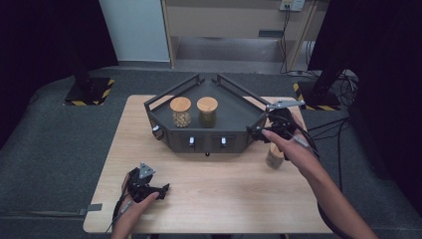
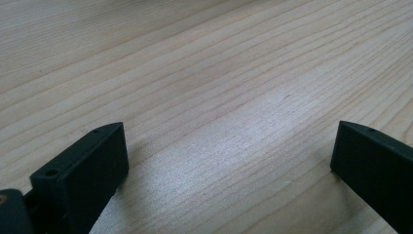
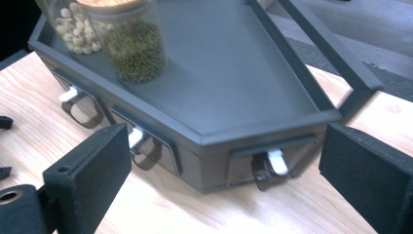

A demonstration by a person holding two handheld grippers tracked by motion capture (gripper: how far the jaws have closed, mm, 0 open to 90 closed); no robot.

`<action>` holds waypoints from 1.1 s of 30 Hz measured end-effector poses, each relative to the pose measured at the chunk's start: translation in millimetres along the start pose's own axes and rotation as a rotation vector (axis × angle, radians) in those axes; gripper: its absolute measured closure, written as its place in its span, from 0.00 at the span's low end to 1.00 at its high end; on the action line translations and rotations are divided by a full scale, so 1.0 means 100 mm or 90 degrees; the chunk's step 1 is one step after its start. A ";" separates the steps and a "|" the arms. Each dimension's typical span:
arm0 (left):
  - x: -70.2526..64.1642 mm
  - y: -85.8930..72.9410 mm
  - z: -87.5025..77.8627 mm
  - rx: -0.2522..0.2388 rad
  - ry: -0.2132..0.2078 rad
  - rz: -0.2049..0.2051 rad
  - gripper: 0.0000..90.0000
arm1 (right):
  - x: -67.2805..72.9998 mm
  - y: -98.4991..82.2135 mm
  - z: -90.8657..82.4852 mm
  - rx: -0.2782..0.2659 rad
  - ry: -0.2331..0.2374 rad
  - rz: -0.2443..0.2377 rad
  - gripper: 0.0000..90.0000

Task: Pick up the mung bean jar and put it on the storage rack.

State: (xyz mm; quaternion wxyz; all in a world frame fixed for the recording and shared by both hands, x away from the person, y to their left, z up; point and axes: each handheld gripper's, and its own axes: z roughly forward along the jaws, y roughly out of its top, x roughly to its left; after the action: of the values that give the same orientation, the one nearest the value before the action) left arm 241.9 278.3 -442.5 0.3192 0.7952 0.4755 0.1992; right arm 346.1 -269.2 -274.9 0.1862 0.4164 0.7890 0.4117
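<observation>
R gripper (image 3: 224, 161) jaws wide apart, nothing held, drawer handle (image 3: 272, 165) of dark tray (image 3: 234, 73) just ahead betw its fingers, jar (image 1: 274, 155) below R hand (image 1: 293, 147) mostly hidden, prob. wood-lidded, green-bean jar (image 3: 131, 46) top cut off, L gripper (image 2: 229, 156) open, empty, over bare table (image 2: 195, 63).

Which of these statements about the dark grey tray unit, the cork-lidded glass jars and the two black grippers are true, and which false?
1. Two cork-lidded glass jars stand on the dark grey tray unit. True.
2. The left gripper holds a jar. False: its jaws stand open over bare wooden table.
3. The right gripper faces the tray unit's small drawers, jaws open. True.
4. Both tray jars hold white beans. False: one holds green beans.
</observation>
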 end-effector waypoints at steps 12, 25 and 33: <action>0.00 0.00 0.00 0.000 0.001 -0.001 0.00 | -0.20 -0.26 -0.19 0.000 -0.013 0.030 0.05; 0.00 0.00 0.00 0.000 0.001 -0.001 0.00 | -0.31 -0.43 -0.30 -0.005 -0.016 0.048 0.05; 0.00 0.00 0.00 0.000 0.001 -0.001 0.00 | -0.31 -0.50 -0.29 0.002 -0.021 0.046 0.06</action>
State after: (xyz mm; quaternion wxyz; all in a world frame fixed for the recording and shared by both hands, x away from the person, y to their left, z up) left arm 241.8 277.9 -442.5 0.3190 0.7947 0.4763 0.1997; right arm 320.8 -324.7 -299.6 0.1836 0.4517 0.7709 0.4099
